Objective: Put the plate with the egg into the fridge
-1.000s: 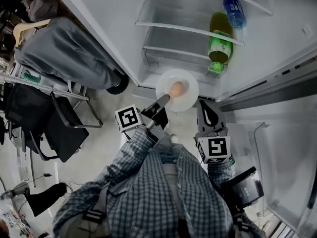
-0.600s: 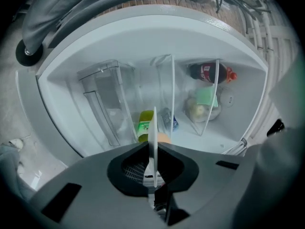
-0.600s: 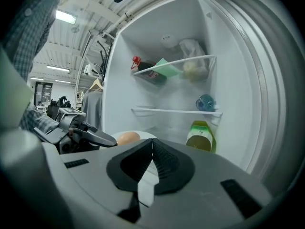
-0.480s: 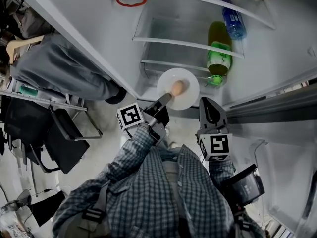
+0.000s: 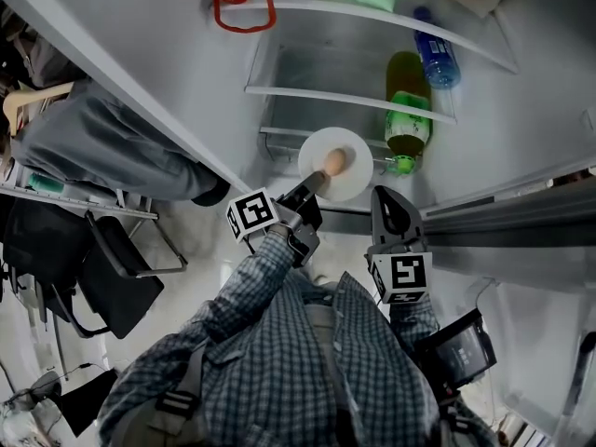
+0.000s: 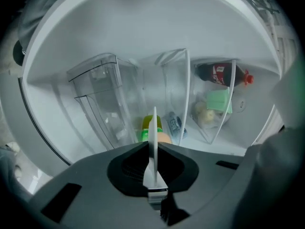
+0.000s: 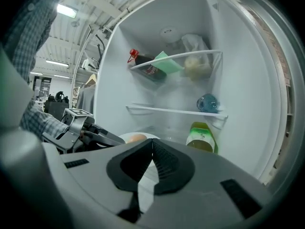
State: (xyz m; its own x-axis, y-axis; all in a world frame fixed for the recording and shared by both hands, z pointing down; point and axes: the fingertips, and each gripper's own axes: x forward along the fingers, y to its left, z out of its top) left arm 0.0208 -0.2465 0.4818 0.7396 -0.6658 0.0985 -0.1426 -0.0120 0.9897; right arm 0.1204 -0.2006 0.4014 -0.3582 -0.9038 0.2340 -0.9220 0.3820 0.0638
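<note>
Left gripper (image 5: pixel 315 183) has carried the plate (image 5: pixel 356 145) nearer the fridge (image 5: pixel 521 101).

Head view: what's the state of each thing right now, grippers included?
Fridge: open, shelves exposed.
Plate: clamped at its rim by the left gripper, held at the fridge opening, not yet set down.
Egg: whole, lying on the plate.
Left gripper: shut on the plate.
Right gripper: shut, empty.
Green bottle: upright on a shelf, capped.

Smooth glossy plate (image 5: pixel 359 159) — clear plastic shelves (image 5: pixel 346 101), checked cloth shirt (image 5: pixel 307 366).
</note>
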